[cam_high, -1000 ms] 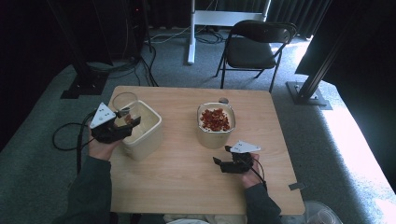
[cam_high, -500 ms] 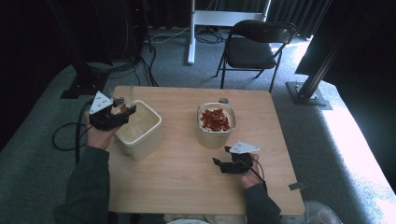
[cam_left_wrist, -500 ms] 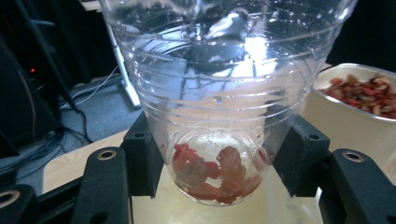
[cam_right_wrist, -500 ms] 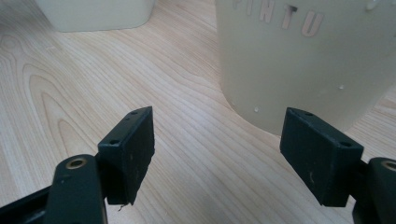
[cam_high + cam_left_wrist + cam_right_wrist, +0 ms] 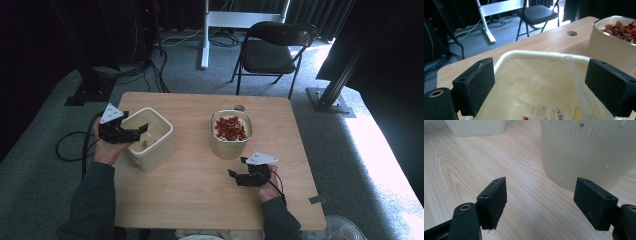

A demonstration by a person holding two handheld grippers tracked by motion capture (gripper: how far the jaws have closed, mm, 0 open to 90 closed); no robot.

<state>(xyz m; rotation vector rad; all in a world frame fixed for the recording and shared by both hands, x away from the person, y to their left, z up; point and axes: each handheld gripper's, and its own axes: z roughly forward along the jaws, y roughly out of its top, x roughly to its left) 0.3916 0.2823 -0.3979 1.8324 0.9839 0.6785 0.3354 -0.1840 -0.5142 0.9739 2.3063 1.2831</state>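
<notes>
Now the tub (image 5: 150, 137) sits at the table's (image 5: 200, 200) left side, left gripper (image 5: 139, 131) over its rim, jaws just sprung wide, nothing between them. Right gripper (image 5: 234, 174), spread and empty, rests near the full pot (image 5: 231, 134).

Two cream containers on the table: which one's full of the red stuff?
The right-hand container, nearest the right gripper: it brims with red pieces. The left tub, under the left gripper, holds almost none.
</notes>
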